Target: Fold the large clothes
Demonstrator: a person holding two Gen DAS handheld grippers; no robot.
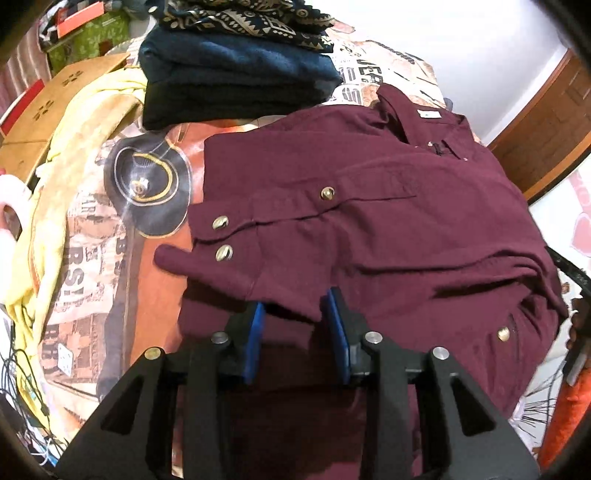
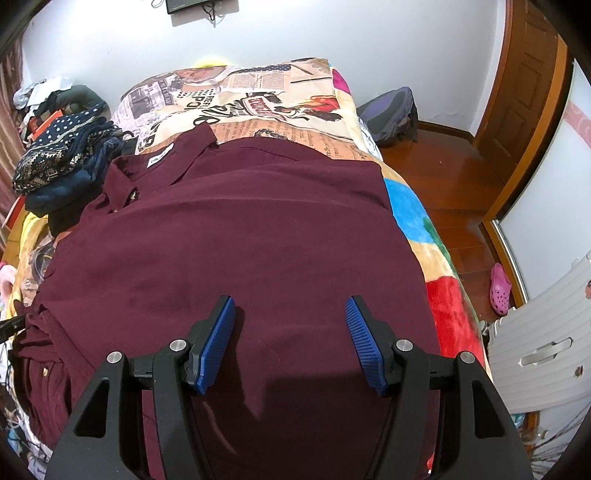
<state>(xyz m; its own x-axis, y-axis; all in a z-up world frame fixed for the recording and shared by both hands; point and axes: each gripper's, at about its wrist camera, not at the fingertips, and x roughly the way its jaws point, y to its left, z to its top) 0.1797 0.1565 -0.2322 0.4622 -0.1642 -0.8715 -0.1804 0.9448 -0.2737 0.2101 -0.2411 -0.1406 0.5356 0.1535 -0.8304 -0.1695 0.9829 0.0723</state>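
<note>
Maroon shirt (image 2: 240, 240) is lying on the bed (image 2: 417, 221), sides looking folded in. Left gripper (image 1: 295, 306) and right gripper (image 2: 290, 314) are both hovering wide open, holding nothing. Guessing they're needing to grab the hem next.

Walls: plain white wall (image 2: 295, 44) behind the bed; a dark device with hanging cables (image 2: 199, 5) is mounted high on it.
Floor: glossy reddish wooden floor (image 2: 454, 177), right of the bed.
Door: brown panelled wooden door (image 2: 532, 96) at right.
Bed: covered by a newspaper-print bedspread (image 2: 258, 99), with bright colour patches along its right edge.
Floor items: dark backpack (image 2: 391, 114) against the wall; pink clog (image 2: 499, 288) near a white plastic piece (image 2: 546, 347).
Left side: cardboard box (image 1: 40, 122), green box (image 1: 92, 40).
</note>
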